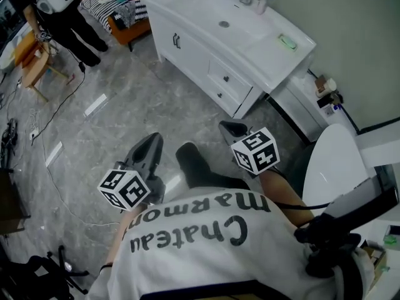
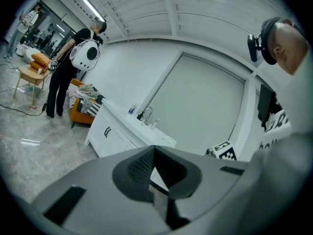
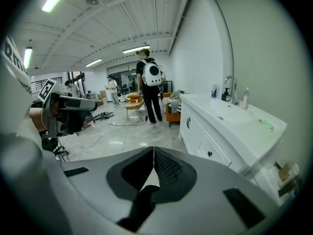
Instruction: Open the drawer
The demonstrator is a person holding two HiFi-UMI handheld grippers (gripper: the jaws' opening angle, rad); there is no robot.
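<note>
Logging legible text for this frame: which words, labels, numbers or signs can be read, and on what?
"Chateau": black print on the person's white T-shirt, upside down in the head view.
"Marmon": second line of that print; its end is out of sight.
Labels on the small bottles on the white vanity: too small to read.
Black-and-white marker cubes: square patterns only, no words.

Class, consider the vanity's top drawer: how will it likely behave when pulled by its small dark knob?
The drawer is a rigid white panel, so it should slide out stiffly, not flex. Its knob is small and rounded; jaws may slip off. The vanity looks bulky, so tipping seems unlikely.
</note>
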